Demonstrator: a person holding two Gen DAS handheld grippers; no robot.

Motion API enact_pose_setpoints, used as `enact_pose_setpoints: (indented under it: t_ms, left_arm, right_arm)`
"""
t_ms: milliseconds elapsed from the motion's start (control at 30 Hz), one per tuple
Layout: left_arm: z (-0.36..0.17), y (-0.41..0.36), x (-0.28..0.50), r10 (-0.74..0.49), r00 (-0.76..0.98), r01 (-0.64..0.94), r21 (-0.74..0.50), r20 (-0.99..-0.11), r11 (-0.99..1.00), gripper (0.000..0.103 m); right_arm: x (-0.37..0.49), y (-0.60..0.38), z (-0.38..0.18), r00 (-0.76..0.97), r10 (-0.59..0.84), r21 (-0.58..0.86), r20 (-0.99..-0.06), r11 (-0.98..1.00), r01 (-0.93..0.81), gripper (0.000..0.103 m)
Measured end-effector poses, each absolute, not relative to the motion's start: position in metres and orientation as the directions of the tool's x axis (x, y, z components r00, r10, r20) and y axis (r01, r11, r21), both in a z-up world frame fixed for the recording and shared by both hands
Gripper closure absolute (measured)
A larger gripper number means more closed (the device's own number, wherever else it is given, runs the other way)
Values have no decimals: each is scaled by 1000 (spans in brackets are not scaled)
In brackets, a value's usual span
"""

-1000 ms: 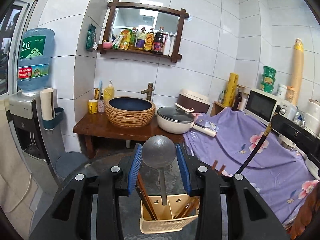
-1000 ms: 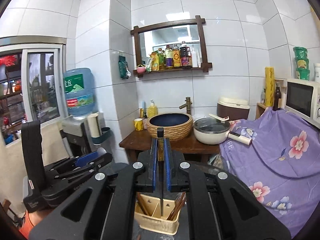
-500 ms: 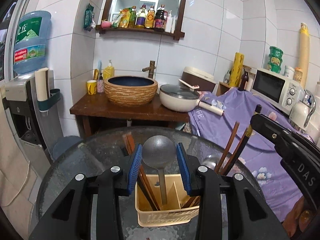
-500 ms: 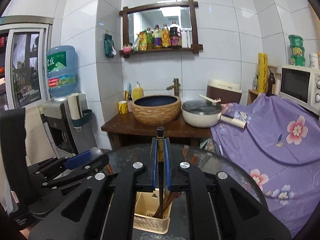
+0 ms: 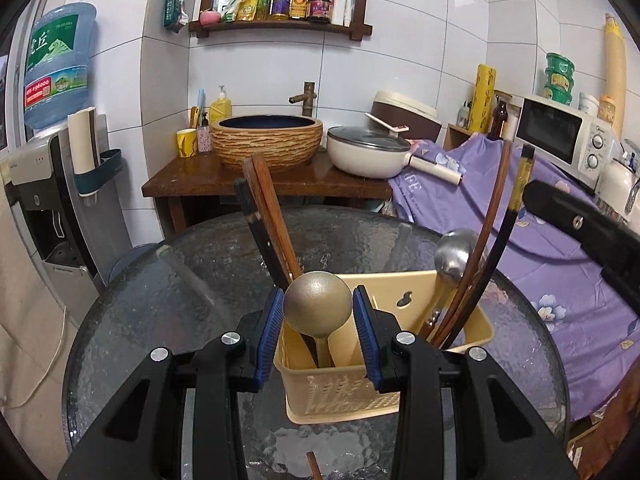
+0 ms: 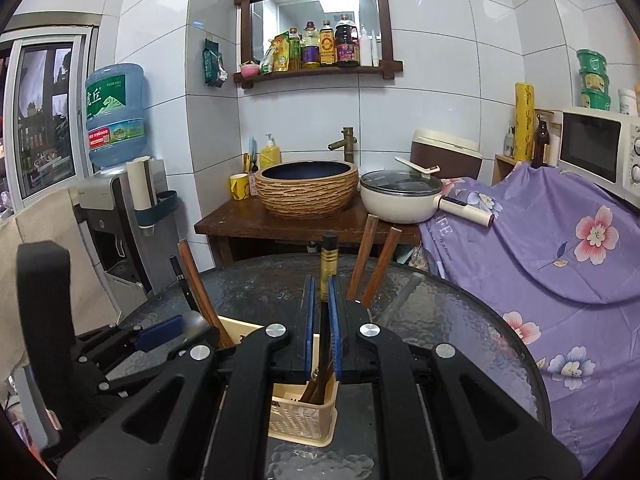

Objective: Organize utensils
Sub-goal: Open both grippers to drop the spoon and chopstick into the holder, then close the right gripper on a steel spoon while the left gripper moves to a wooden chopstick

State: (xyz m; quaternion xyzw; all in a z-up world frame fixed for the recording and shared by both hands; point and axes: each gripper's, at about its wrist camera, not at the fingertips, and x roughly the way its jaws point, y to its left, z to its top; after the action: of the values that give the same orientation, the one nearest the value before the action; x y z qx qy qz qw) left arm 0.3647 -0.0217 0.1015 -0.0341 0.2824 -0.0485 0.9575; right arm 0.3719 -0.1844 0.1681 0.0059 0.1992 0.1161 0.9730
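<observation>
My left gripper [image 5: 318, 322] is shut on the round bowl of a dull metal spoon [image 5: 317, 300]. Its handle points down into the left compartment of a yellow utensil caddy [image 5: 344, 394] on the round glass table [image 5: 160, 320]. Brown chopsticks [image 5: 266, 216] lean in that compartment. A second spoon [image 5: 452, 254] and more chopsticks [image 5: 494, 216] stand in the right one. My right gripper [image 6: 322, 312] is shut on a black chopstick with a gold band [image 6: 329, 262], whose lower end reaches into the caddy [image 6: 298, 418]. The left gripper [image 6: 160, 336] shows at the left of the right wrist view.
Behind the table stands a wooden stand [image 5: 192, 176] with a woven basin [image 5: 267, 140] and a white lidded pan [image 5: 368, 152]. A purple flowered cloth [image 6: 560, 248] drapes the right side under a microwave [image 5: 560, 136]. A water dispenser [image 6: 116, 184] is at the left. A loose chopstick tip [image 5: 314, 468] lies near the front.
Both grippers have come down toward the table. The caddy now sits close below them, with the spoon handle and the black chopstick reaching into it. Neither grip has changed.
</observation>
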Motion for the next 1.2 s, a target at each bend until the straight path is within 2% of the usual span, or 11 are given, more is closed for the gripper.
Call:
enact_pose_setpoints:
  t_ms: [267, 333, 367, 400, 433, 500, 633, 800, 1000, 1200]
  left_arm:
    - [97, -24, 360, -115, 834, 87, -77, -540, 993, 67]
    - [99, -25, 355, -122, 838, 98, -74, -531, 992, 63]
    - [101, -24, 352, -125, 842, 101, -74, -525, 992, 55]
    - [104, -22, 345, -126, 848, 102, -74, -515, 992, 44]
    - [106, -21, 340, -125, 854, 101, -74, -506, 992, 40]
    - [109, -16, 326, -118, 869, 93, -75, -481, 993, 33]
    - [103, -3, 301, -103, 869, 77, -73, -485, 994, 22]
    - [77, 14, 285, -74, 836, 38, -77, -543, 996, 22]
    - [26, 30, 279, -56, 745, 8, -75, -665, 997, 22]
    - [4, 43, 268, -41, 713, -24, -83, -700, 996, 22]
  right_arm:
    - [369, -189, 165, 894, 217, 59, -392, 976, -211, 95]
    - [365, -191, 165, 895, 220, 63, -389, 975, -213, 94]
    - [362, -191, 165, 896, 220, 60, -386, 975, -213, 93]
    - [358, -192, 165, 898, 219, 57, -381, 975, -214, 87]
    - [355, -193, 165, 899, 220, 56, -378, 975, -215, 75]
    - [345, -196, 163, 903, 223, 56, -368, 974, -218, 58]
    - [324, -195, 148, 876, 262, 58, -404, 964, -261, 56]
    - [309, -183, 108, 793, 318, 74, -519, 941, -329, 56]
    - [291, -158, 45, 676, 346, 61, -651, 911, -407, 56]
    - [277, -140, -3, 579, 345, 68, -739, 893, -445, 56]
